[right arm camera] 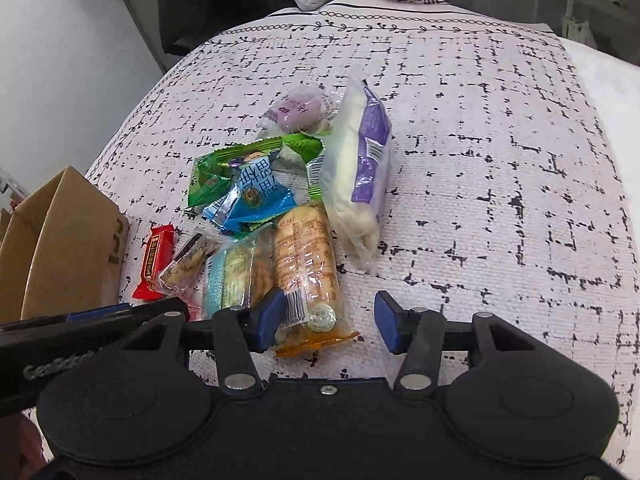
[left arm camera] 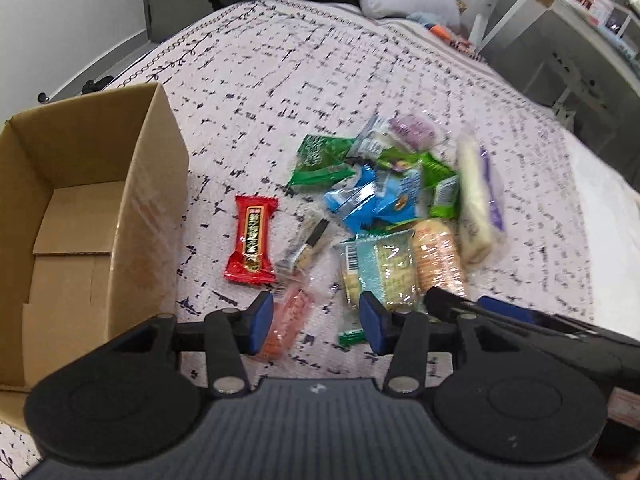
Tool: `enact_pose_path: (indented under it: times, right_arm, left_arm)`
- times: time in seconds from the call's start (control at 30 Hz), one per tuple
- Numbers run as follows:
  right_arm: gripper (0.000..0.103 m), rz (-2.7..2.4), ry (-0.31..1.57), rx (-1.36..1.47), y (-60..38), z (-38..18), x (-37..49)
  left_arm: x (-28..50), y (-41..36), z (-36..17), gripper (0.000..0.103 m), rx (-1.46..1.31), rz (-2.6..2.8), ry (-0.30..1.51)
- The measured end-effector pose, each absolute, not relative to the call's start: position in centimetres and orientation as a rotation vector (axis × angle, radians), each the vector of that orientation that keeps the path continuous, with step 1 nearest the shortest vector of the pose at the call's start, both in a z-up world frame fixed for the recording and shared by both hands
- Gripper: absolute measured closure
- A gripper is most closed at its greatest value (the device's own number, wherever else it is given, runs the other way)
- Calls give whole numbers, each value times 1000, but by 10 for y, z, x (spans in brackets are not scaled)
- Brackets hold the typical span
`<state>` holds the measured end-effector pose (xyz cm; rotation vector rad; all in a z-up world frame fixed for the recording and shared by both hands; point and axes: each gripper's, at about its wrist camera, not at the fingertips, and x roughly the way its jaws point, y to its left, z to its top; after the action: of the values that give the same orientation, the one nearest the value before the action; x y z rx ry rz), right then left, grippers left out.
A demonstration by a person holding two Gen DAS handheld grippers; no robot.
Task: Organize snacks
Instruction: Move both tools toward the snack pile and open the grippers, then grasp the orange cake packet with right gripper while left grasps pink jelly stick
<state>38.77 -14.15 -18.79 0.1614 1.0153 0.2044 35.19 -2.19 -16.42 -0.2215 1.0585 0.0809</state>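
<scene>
Snacks lie heaped on the bed, overlapping; cardboard box stands empty beside them. Both the left hand-held gripper and right hand-held gripper are released, holding nothing. Risk: slick wrappers slipping, or adjoining packets dragged along.

Both wrist cams look fwd/down, close over bed; share snack pile, box.

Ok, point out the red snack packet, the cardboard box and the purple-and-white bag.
red snack packet (left arm camera: 252,240), left wrist view, middle of its label
cardboard box (left arm camera: 154,184), left wrist view, outer side wall
purple-and-white bag (right arm camera: 370,152), right wrist view, purple panel
</scene>
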Motion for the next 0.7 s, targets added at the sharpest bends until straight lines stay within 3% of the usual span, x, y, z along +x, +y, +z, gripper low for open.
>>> enact_pose_path:
  times: [0.07,0.13,0.47,0.53,0.57,0.6,0.7]
  right_arm:
    - [56,217,1011,144,-140,-188,386]
    - [71,257,1018,154,-139,-189,386]
    - [73,242,1039,150,-152,-176,363]
    - [71,231,1042,135,-153,-178,360]
    - [68,228,1042,132,-153,-177,361]
    - [62,222,1042,125,-152,-177,363]
    - [45,199,1027,68,-145,-179,366]
  left_arm:
    - [354,-22,-167,56,-215,86,1066]
    - [356,-23,-170,56,-201,91,1078]
    - [357,-24,-184,56,-160,90,1095]
    - [357,-24,-186,58,-166,89,1096]
    - [357,-25,-187,65,-165,88,1097]
    - [357,-26,-188,74,-162,87,1100]
    - [357,-25,-186,85,-174,77,1099]
